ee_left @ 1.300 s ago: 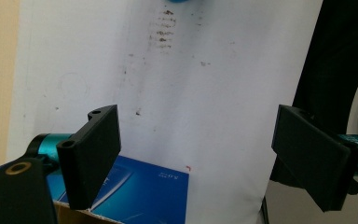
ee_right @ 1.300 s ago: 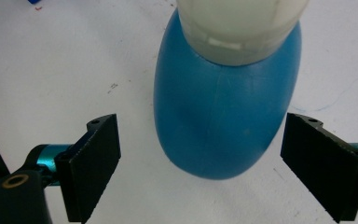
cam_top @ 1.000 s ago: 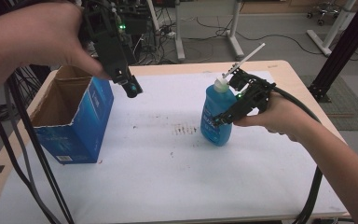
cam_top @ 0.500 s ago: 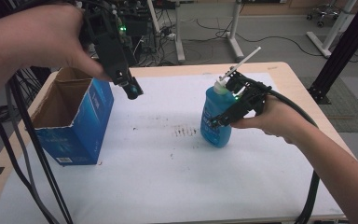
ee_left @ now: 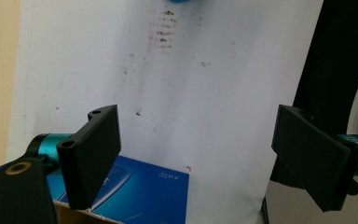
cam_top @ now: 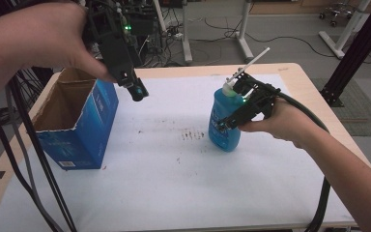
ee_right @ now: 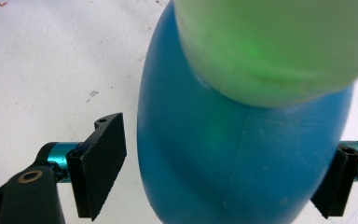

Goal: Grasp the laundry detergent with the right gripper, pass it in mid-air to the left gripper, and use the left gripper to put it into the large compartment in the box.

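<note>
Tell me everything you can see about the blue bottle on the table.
The blue bottle looks like smooth plastic, with a rounded body and a pale whitish cap that glows green in the right gripper view. It stands upright on the white table cover, right of the open blue cardboard box. The right gripper straddles its body; its jaws have just been closing. A gap shows at one jaw; contact at the other is unclear.

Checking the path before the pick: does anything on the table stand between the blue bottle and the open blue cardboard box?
Nothing visible does. Between the blue plastic bottle and the open blue cardboard box lies only bare, smudged white table cover.
</note>
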